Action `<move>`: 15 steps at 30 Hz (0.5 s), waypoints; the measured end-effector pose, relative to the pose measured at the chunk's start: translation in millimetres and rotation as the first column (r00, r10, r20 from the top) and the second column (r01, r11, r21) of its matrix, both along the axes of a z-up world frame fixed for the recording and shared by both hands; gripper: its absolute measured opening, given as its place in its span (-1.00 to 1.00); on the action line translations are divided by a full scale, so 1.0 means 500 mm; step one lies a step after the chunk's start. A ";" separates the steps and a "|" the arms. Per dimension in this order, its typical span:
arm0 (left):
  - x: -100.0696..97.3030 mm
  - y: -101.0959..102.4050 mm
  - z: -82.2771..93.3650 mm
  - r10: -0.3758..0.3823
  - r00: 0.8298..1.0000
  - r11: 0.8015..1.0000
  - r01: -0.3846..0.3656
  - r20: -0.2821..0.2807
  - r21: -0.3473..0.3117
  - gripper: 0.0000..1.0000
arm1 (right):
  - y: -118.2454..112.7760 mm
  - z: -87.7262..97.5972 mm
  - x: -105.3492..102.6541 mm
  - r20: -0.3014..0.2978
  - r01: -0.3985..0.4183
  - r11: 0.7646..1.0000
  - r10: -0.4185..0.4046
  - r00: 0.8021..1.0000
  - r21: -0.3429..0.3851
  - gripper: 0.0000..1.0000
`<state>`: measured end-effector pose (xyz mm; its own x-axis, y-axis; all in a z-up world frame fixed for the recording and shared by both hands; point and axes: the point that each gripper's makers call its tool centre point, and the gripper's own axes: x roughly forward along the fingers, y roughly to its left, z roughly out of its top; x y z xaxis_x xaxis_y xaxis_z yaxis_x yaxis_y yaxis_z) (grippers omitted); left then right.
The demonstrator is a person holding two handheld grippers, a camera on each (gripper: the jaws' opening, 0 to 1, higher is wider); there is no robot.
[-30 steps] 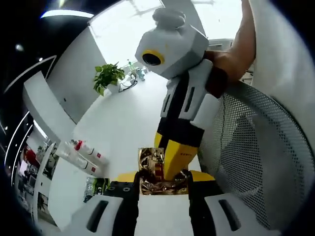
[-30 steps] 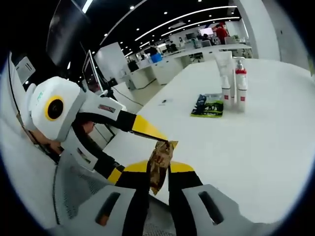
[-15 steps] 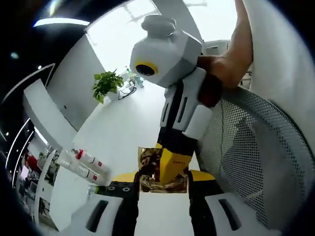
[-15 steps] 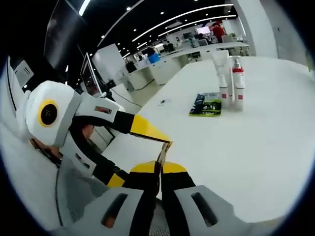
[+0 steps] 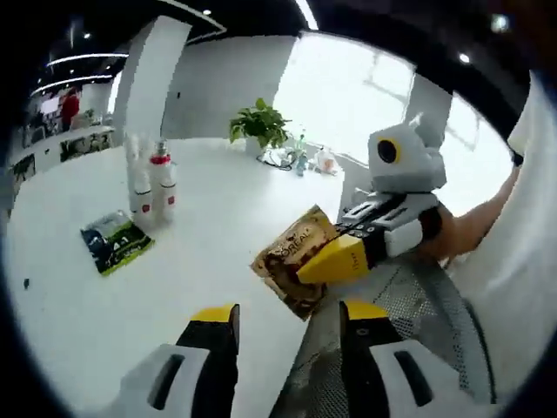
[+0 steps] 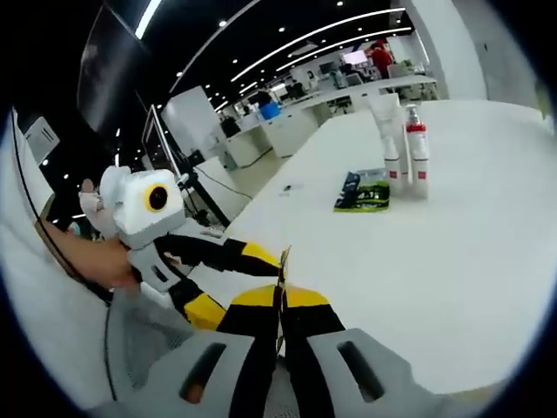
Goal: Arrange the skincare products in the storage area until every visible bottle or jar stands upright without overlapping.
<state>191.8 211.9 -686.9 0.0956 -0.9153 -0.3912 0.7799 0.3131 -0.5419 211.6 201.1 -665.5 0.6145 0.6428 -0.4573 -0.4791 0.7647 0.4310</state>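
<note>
Gold sachet (image 5: 294, 258) pinched in the closed right gripper (image 5: 324, 264), beyond the empty, parted left gripper (image 5: 288, 320).

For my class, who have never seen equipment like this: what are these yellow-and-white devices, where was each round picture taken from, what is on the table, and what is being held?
These are two hand-held grippers, each a two-jaw clamp a person carries. A fisheye camera rides on each and looks along its jaws.

In the left gripper view, the left gripper is open. The right gripper enters from the right, clamping a brown-gold sachet.

In the right gripper view, the same sachet shows edge-on between shut jaws.

On the white table stand two white bottles, one red-capped, beside a flat green-black packet. A mesh basket sits below the grippers.
</note>
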 end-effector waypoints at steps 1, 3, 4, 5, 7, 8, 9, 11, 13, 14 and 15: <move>-0.008 -0.003 0.003 0.015 0.995 0.998 -0.021 -0.097 -0.058 -0.08 | 0.001 0.003 -0.001 0.001 -0.002 1.000 0.002 1.000 0.009 -1.00; -0.014 -0.010 0.016 0.039 0.967 0.986 -0.079 -0.253 -0.149 -0.22 | 0.001 0.010 -0.001 0.009 -0.002 1.000 0.002 1.000 0.023 -1.00; -0.012 -0.015 0.034 0.044 0.941 0.966 -0.126 -0.337 -0.227 -0.29 | 0.000 0.015 0.000 0.015 0.001 0.999 -0.001 1.000 0.035 -1.00; -0.010 -0.018 0.048 0.043 0.930 0.948 -0.154 -0.366 -0.280 -0.38 | -0.001 0.022 0.003 0.024 0.008 0.999 -0.010 1.000 0.052 -1.00; -0.009 -0.017 0.048 0.048 0.912 0.936 -0.184 -0.406 -0.300 -0.53 | -0.001 0.034 0.006 0.029 0.016 0.996 -0.019 0.999 0.089 -1.00; -0.007 -0.016 0.051 0.051 0.912 0.928 -0.193 -0.407 -0.318 -0.54 | -0.005 0.033 0.005 0.023 0.017 0.996 -0.019 1.000 0.091 -1.00; -0.010 -0.016 0.047 0.045 0.909 0.930 -0.189 -0.414 -0.314 -0.55 | -0.003 0.033 0.005 0.022 0.014 0.995 -0.016 1.000 0.094 -1.00; -0.013 -0.017 0.045 0.035 0.907 0.929 -0.185 -0.420 -0.322 -0.59 | 0.002 0.037 0.003 0.023 0.007 0.994 -0.009 1.000 0.109 -0.99; -0.017 -0.020 0.046 0.023 0.904 0.928 -0.178 -0.428 -0.327 -0.61 | 0.004 0.039 0.001 0.017 0.004 0.992 -0.006 1.000 0.122 -0.99; -0.020 -0.022 0.046 0.017 0.903 0.928 -0.174 -0.429 -0.329 -0.63 | 0.004 0.041 0.001 0.015 0.003 0.991 -0.005 1.000 0.131 -0.99; -0.021 -0.023 0.047 0.012 0.903 0.928 -0.170 -0.429 -0.332 -0.66 | 0.004 0.042 0.001 0.013 0.005 0.991 -0.007 1.000 0.135 -0.99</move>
